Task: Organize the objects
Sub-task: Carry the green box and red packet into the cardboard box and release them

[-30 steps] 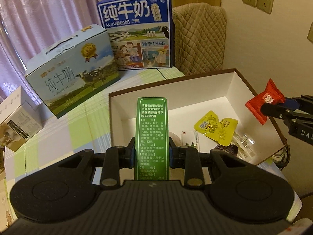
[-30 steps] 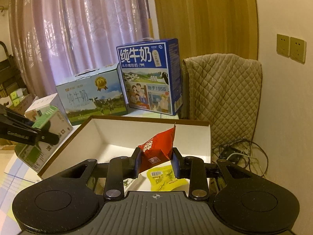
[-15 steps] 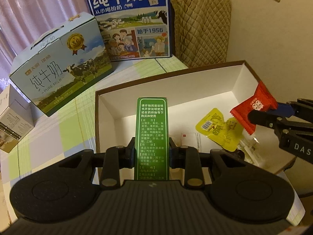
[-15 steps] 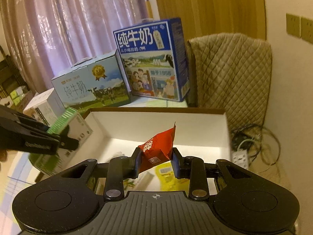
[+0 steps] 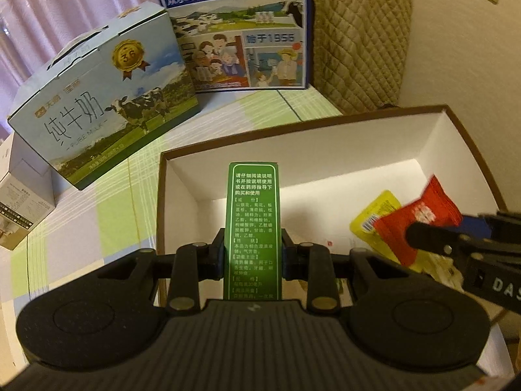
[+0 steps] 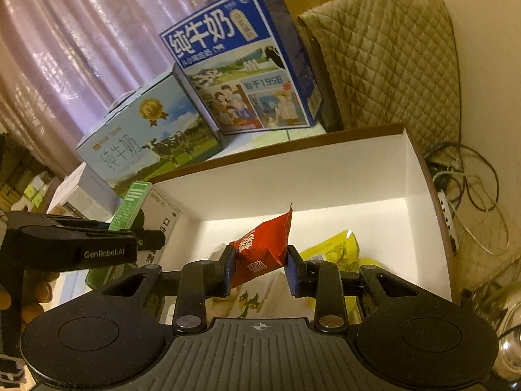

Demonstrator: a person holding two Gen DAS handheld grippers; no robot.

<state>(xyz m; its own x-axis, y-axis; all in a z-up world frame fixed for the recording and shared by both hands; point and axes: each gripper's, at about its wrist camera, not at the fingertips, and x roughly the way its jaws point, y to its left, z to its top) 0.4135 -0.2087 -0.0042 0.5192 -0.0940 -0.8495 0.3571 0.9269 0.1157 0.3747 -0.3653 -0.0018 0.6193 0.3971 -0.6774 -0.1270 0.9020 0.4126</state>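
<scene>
Green carton is sitting pinched in the left gripper. Right gripper is squeezing a red packet over the white box.

Warm, dim indoor light gives both views a yellow-brown cast. The white inner walls of the open box are the brightest surfaces; its near left wall lies in shadow. The curtain glows faintly pink-purple. Fisheye distortion bends straight edges towards the frame borders, and the corners fall to black. The red packet is smeared by motion blur in the left wrist view; printed text on the green box stays legible.
</scene>
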